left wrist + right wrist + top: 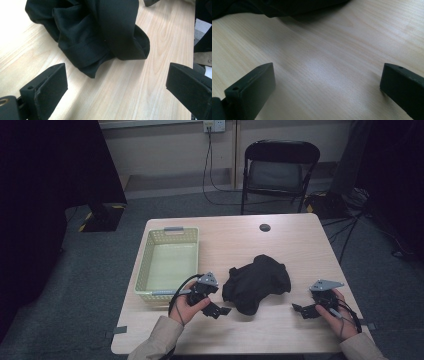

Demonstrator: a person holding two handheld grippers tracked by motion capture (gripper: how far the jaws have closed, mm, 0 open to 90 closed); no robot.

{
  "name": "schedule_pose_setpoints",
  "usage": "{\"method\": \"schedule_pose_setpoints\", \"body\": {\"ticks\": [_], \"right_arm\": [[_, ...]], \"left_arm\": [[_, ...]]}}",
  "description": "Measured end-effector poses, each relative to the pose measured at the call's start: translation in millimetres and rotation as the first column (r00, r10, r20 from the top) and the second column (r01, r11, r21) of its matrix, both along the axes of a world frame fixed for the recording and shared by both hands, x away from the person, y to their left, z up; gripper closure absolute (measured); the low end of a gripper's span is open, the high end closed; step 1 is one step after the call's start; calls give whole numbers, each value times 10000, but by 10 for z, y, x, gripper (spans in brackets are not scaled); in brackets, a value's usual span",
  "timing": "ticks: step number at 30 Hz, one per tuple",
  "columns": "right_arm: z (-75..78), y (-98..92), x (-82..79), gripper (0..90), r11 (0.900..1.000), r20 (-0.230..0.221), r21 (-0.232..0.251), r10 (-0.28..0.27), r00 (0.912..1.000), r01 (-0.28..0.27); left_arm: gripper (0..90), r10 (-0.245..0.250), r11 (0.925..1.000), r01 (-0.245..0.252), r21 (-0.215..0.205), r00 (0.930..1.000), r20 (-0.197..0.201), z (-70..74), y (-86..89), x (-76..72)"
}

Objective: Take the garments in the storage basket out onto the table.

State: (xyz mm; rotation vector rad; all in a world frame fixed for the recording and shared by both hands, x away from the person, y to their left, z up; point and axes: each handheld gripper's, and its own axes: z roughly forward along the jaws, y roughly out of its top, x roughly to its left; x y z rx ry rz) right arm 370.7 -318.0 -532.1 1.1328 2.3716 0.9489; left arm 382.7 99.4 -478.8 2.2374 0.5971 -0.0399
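Crumpled black fabric garment (257, 282) lies bunched in a heap near the middle of the pale wooden table (280, 245), between the two hand-held grippers and right of the empty pale yellow plastic basket (168, 262). The left gripper (216, 310) sits just beside the cloth's near-left edge with its jaws wide apart and nothing between them; the right gripper (302, 310) rests farther off to the right, its jaws also spread over bare wood. The cloth looks light, limp and thin, so it should sag and trail once lifted. The folded hem (85, 53) shown in the left gripper view is probably the surest place to pinch, as it offers a doubled layer.
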Motion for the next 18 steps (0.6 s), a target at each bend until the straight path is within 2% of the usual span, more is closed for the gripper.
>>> {"method": "schedule_pose_setpoints", "body": {"ticks": [18], "right_arm": [[0,0,0,0,10000,-3,1,-2,10000,2]], "left_arm": [[29,87,9998,-87,183,10000,-30,-21,145,-80]]}}
